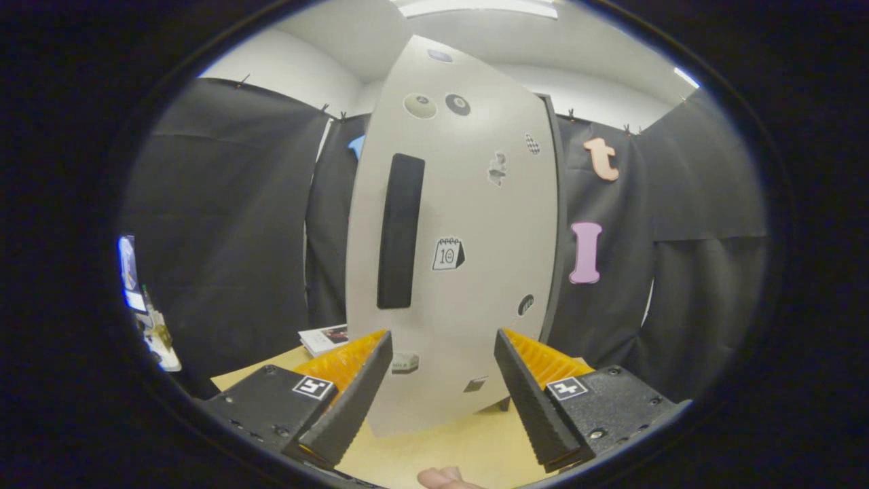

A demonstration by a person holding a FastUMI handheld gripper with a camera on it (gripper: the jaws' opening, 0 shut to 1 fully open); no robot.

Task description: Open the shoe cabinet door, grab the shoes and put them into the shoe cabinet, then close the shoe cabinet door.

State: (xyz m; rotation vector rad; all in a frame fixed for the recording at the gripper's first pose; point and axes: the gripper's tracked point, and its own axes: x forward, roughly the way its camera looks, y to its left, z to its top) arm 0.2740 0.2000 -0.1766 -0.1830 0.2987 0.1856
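Gripper (442,380) fingers spread apart, empty, before tall pale-grey sticker-covered shoe cabinet door (468,272) with long black handle (400,231), its base hidden.

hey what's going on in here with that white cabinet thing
A person holds a two-finger tool pointed at a white shoe cabinet standing on a wooden table. The tool's fingers are spread open with nothing between them, just short of the cabinet door. The door looks shut, with its long dark handle ahead and slightly left of the fingers. A fingertip shows just below the tool. A booklet lies on the table beside the cabinet.
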